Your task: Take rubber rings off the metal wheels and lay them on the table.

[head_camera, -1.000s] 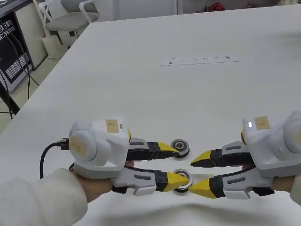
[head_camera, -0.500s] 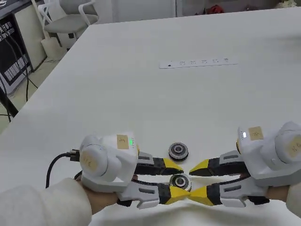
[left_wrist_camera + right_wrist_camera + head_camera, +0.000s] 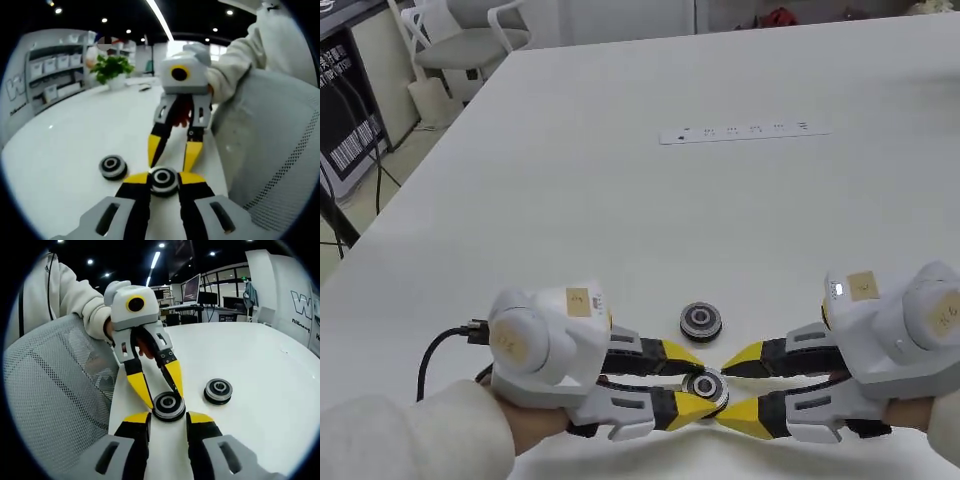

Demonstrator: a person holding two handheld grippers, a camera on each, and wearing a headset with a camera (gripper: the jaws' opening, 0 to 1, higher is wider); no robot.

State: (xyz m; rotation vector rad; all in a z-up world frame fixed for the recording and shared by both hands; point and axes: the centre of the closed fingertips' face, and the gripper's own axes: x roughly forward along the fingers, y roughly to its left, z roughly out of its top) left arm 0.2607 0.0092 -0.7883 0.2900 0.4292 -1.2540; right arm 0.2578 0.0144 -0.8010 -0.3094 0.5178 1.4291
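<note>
Head view, near edge of the bench (image 3: 620,200): near wheel (image 3: 705,386) lying flat, with two sets of tongs nose to nose over it. Left tongs (image 3: 700,383) reaching in from the left of that wheel, narrowed to its width, yellow tips against opposite sides. Looks like a firm clamp in the left gripper view, both tips touching the wheel's flanks. Probably there as an anchor: holds the metal body down and steady, giving the other side something to pull against.

Right tongs (image 3: 724,389) reaching in from the right of the near wheel, half spread, tips at its rim and straddling it. Cannot tell whether already pinching the rubber ring (image 3: 169,416) or merely resting beside it. Seemingly aimed at that dark outer band, ready to peel it off the hub against the opposing grip.

Ring seated on the near wheel all round, so not yet off. Second wheel (image 3: 701,320) just beyond the near wheel, apart from it, touched by neither set of tongs, its own dark band in place; likely kept close for the next turn. Power strip (image 3: 745,131) well beyond the near wheel, out of the way.

Task barely begun by the look of it. Worth minding: small round body between smooth tips, so liable to squirt sideways under an uneven pull
</note>
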